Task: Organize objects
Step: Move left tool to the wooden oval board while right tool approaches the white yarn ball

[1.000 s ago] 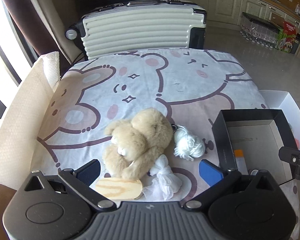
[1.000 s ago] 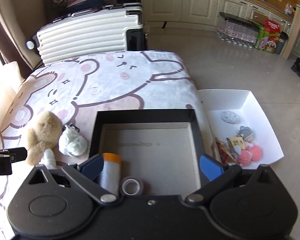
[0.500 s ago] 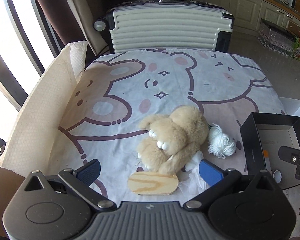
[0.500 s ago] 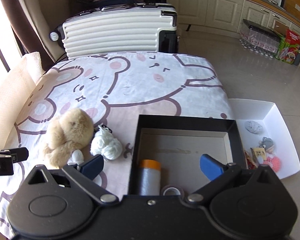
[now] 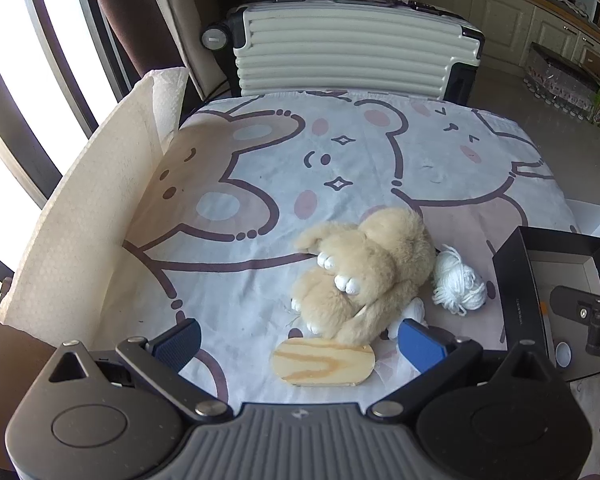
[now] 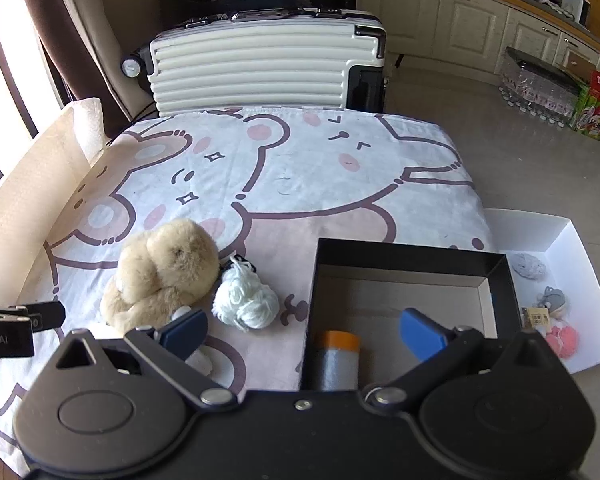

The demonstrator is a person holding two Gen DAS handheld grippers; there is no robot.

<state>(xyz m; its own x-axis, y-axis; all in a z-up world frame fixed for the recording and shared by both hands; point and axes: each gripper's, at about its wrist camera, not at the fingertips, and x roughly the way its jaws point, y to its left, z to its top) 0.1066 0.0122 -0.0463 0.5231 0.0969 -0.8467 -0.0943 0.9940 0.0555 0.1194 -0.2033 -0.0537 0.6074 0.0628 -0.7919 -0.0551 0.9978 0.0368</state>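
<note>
The plush toy [image 5: 364, 272] lies on its side on the bear-print sheet [image 5: 260, 184], and everything else sits close around it. Just to its right, touching its back, is a ball of white yarn [image 5: 458, 282]. In front of it, on the near side, a flat oval wooden piece [image 5: 323, 362] lies on the sheet, almost touching the toy's legs. A bit of white cloth [image 5: 414, 308] pokes out from under the toy beside the yarn.

The left gripper [image 5: 298, 340] hangs just short of the toy with its blue pads spread wide and nothing between them; the wooden piece lies in the gap between the fingers, and the right pad overlaps the white cloth in this view.

Further right of the toy, past the yarn, stands a black box [image 6: 412, 264] with a cardboard floor. Inside, at its near end, lie a grey tube with an orange cap [image 6: 337, 358] and a small roll of tape [image 5: 563, 354]. The right gripper [image 6: 302, 332] hovers over the box's near-left corner, also spread open and empty.

Beyond the box, off the edge of the sheet, a white tray [image 6: 572, 248] holds small grey and pink trinkets. Behind the toy, at the far edge of the sheet, a white ribbed suitcase [image 5: 356, 56] lies on its side.
</note>
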